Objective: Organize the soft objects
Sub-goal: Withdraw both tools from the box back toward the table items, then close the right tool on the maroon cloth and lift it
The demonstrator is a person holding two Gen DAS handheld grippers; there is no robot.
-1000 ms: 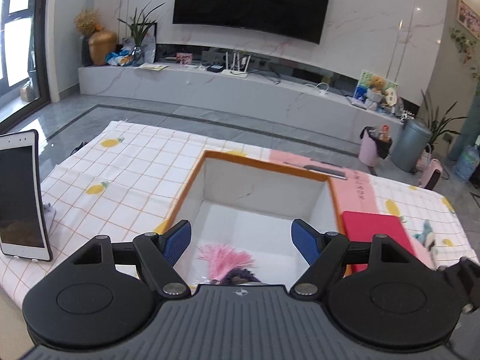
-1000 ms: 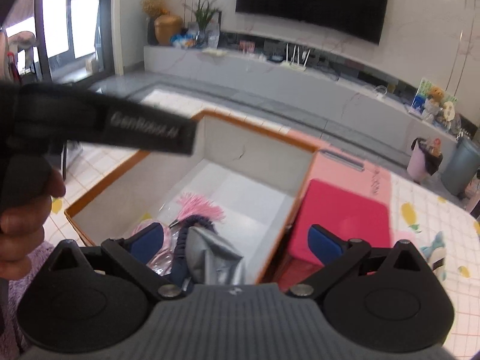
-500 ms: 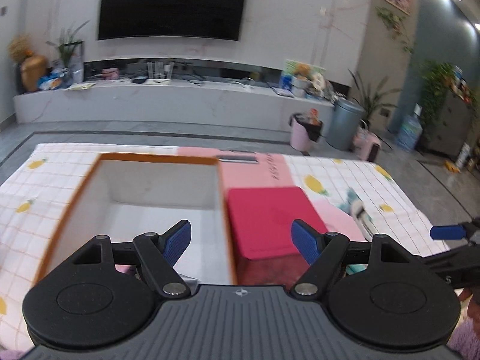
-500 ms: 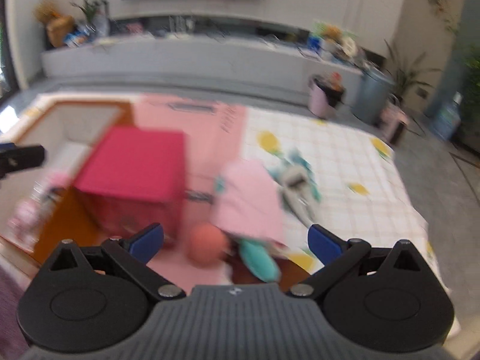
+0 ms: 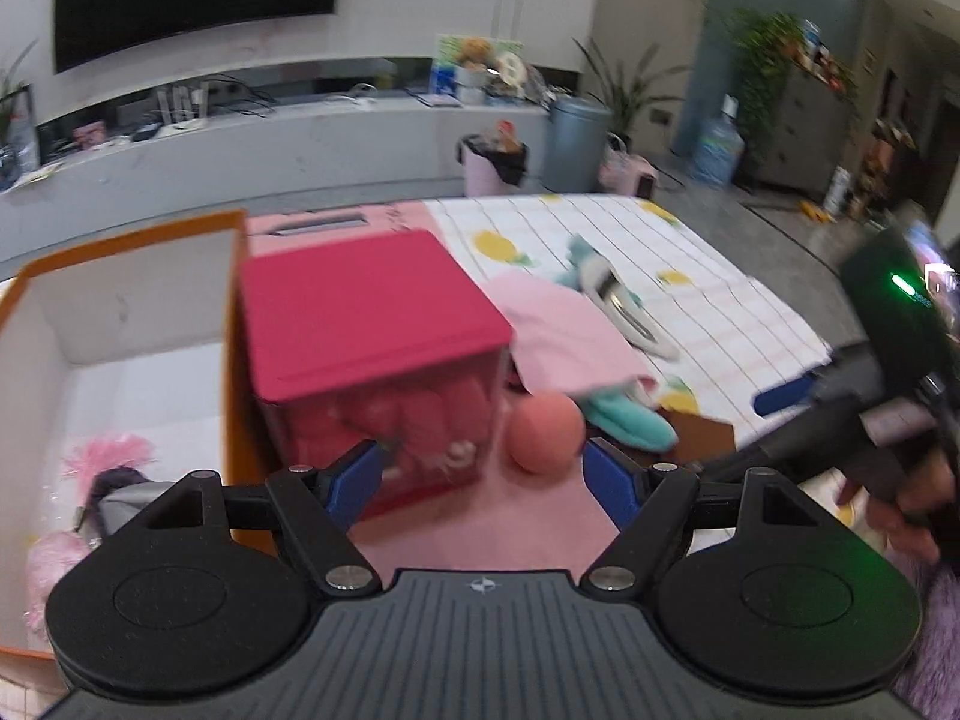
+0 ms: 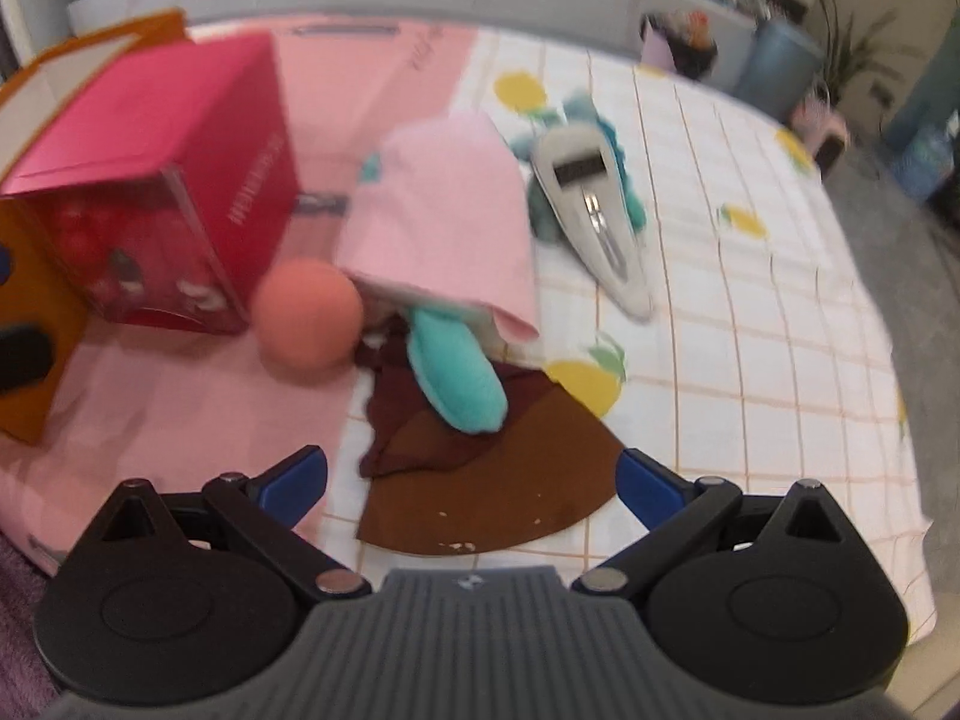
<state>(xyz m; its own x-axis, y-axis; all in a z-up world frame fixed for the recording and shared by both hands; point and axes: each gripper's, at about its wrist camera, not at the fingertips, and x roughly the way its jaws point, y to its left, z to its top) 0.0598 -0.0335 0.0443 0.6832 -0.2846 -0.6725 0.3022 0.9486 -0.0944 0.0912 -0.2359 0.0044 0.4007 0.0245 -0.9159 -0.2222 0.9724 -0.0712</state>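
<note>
An orange-rimmed white box (image 5: 132, 300) holds a pink tassel toy (image 5: 108, 459) and a dark grey soft item (image 5: 123, 492). Right of it stands a red cube box (image 5: 366, 324). Beside that lie an orange ball (image 6: 309, 321), a pink cloth (image 6: 447, 210), a teal plush (image 6: 456, 372) and a brown cloth (image 6: 480, 480). My left gripper (image 5: 480, 474) is open and empty, low in front of the red box and the ball (image 5: 546, 432). My right gripper (image 6: 471, 480) is open and empty, just above the brown cloth.
A large silver hair clip (image 6: 594, 216) lies on a teal plush on the checked pineapple tablecloth (image 6: 750, 312). A pink mat (image 6: 150, 408) lies under the red box. The right gripper's body (image 5: 888, 384) shows at the right of the left wrist view.
Both grippers have swung right, away from the white box. The right one has come down close over the brown cloth and teal plush. Both stay open.
</note>
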